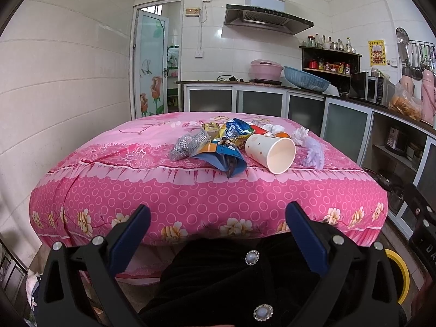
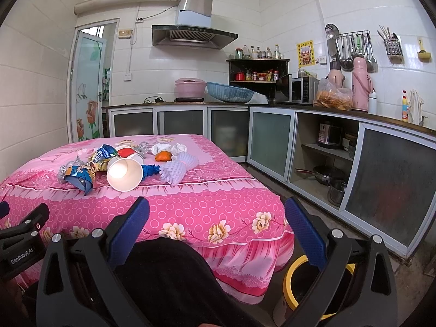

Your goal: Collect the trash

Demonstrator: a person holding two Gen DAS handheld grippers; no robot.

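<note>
A heap of trash lies on a table under a pink floral cloth [image 1: 190, 193]. In it are a tipped paper cup [image 1: 269, 150], a blue snack wrapper [image 1: 220, 158], a silver mesh scrap [image 1: 188, 143], a lilac foam net [image 1: 313, 152] and crumpled white tissue [image 1: 299, 135]. The right wrist view shows the cup [image 2: 125, 173], the wrapper [image 2: 81, 177], the foam net [image 2: 178, 167], an orange peel [image 2: 163, 156] and a red cup [image 2: 126, 152]. My left gripper [image 1: 218, 218] and right gripper [image 2: 216, 212] are both open and empty, held low before the table's near edge.
A yellow-rimmed bin [image 2: 305, 280] stands on the floor by the table's right corner; it also shows in the left wrist view [image 1: 397, 272]. Kitchen counters with cabinets [image 2: 272, 141] run along the back and right. A tiled wall [image 1: 54, 109] is on the left.
</note>
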